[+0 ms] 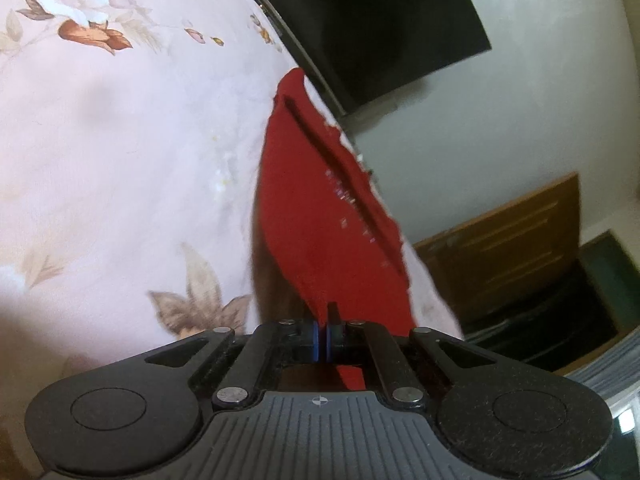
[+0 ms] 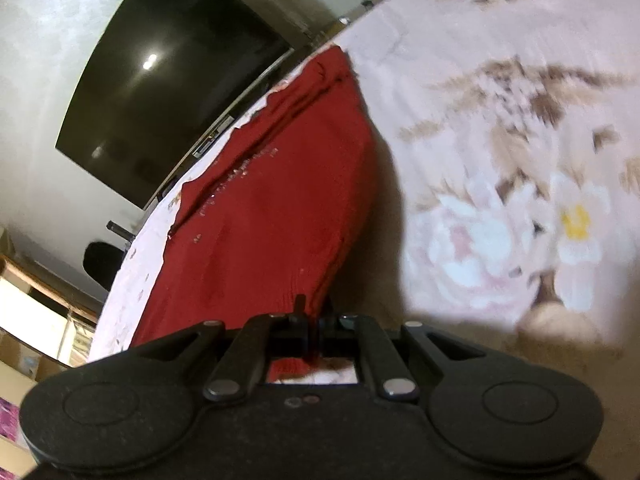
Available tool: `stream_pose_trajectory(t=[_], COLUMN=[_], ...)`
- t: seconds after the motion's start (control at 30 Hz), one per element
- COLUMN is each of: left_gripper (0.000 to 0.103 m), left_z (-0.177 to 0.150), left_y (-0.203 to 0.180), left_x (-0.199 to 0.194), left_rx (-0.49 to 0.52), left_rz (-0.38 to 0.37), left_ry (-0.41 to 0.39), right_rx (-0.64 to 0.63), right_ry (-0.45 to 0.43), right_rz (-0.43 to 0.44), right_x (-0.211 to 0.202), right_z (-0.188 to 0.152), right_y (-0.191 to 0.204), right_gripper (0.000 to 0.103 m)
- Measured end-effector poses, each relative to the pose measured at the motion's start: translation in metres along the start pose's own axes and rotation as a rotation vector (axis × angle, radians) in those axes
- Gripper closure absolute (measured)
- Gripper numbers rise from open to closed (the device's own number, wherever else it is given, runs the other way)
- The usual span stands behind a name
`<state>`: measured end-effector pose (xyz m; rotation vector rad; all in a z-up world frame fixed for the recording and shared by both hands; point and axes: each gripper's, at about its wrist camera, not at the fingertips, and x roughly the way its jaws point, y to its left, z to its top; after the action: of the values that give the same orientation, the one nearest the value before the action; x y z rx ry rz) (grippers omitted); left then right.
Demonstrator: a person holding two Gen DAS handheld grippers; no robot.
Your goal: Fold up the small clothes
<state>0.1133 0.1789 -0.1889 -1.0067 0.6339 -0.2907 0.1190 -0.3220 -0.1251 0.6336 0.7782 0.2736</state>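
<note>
Red garment [image 1: 320,216] fills the centre of the left wrist view, running from the upper middle of the frame down to my left gripper [image 1: 322,334] at the bottom centre. Jaws there are closed on a lower corner of the cloth, blue pads pinched tight with fabric between them. Cloth rises off the floral bedsheet [image 1: 120,152] near the grip and throws a shadow on its left side, so I read that edge as lifted, not lying flat. Dark TV screen [image 1: 372,20] sits upper right, wooden cabinet [image 1: 516,236] right of centre. Right wrist view: same red garment [image 2: 264,200] spans from upper centre to bottom centre, and my right gripper [image 2: 316,320] at the bottom middle is clamped on its near edge too. Sheet's big pale flower print [image 2: 500,232] is on the right, blurred. Far edge of the garment looks to rest on the bed near its border. My take: both corners pinched so the near edge can be carried over as one straight fold line.
</note>
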Motion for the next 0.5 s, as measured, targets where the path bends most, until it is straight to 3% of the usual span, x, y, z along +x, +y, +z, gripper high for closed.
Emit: stream_pose_trajectory(t=[0.27, 0.5], left_gripper=[0.1, 0.1], left_z=[0.033, 0.084], left_y=[-0.027, -0.06], left_x=[0.012, 0.044], left_rx=[0.015, 0.067], left_rz=[-0.085, -0.128], left_ry=[-0.06, -0.106], right_rx=[-0.107, -0.167], right_ry=[-0.056, -0.132], right_rz=[-0.013, 0.01], right_x=[0.003, 0.013], right_z=[0.031, 0.084], right_y=[0.026, 0.042], right_gripper=[0.098, 0.098])
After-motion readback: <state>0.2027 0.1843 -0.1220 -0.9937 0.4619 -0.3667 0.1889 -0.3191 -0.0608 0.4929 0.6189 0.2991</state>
